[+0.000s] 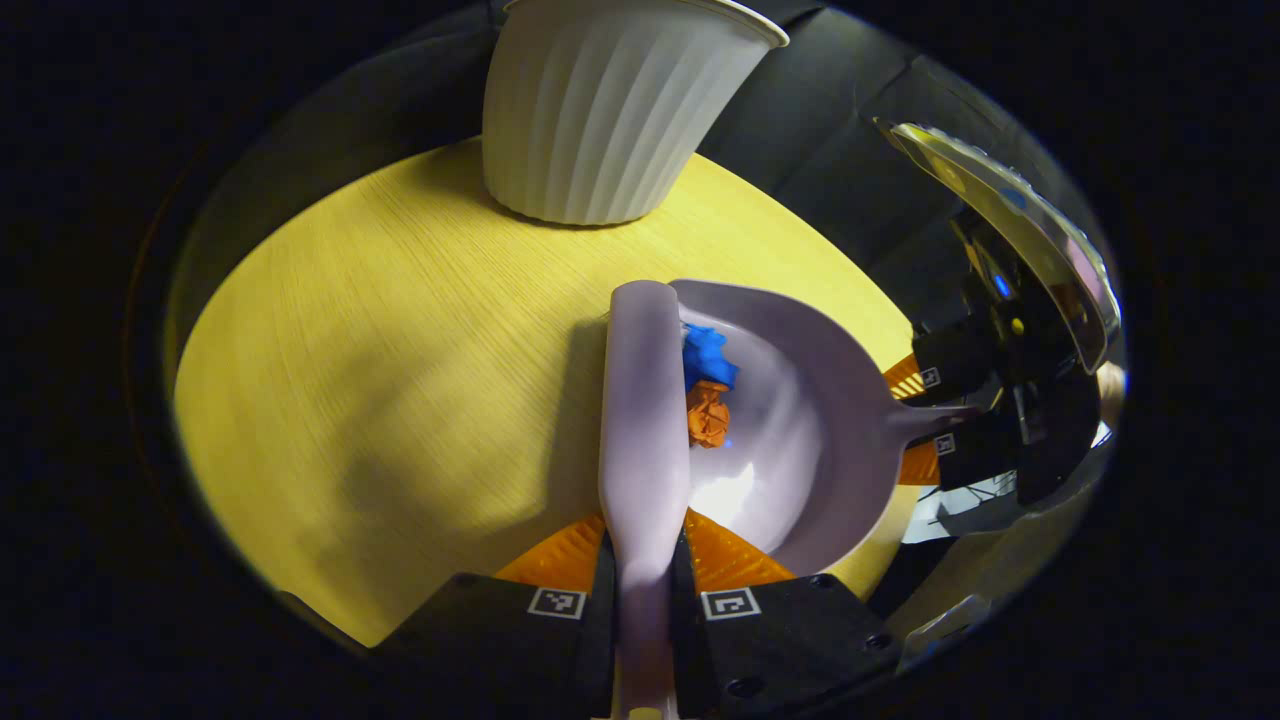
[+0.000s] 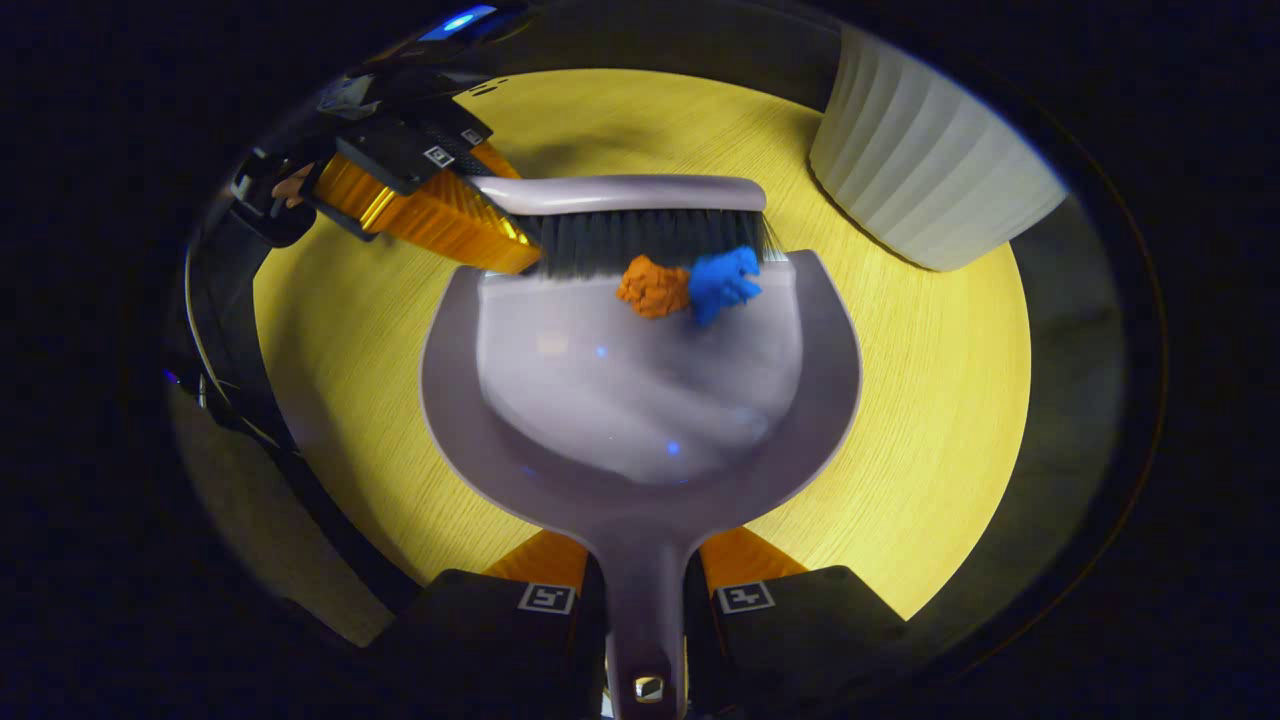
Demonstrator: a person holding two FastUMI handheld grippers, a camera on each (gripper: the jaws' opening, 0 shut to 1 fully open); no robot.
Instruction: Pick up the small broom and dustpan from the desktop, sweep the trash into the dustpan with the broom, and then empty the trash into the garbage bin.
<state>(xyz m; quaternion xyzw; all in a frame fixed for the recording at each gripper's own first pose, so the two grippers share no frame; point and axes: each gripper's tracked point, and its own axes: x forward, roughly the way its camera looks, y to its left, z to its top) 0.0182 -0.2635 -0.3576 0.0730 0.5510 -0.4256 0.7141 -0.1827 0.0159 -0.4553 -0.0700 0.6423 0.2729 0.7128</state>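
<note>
Currently the left gripper is clamped on the handle of the small broom, both fingers pressing its sides. The right gripper is clamped likewise on the handle of the dustpan, which lies flat on the yellow table. The broom's bristles rest at the dustpan's front lip. An orange paper scrap and a blue paper scrap sit just inside that lip, touching the bristles. The white ribbed bin stands upright on the table beyond the dustpan.
</note>
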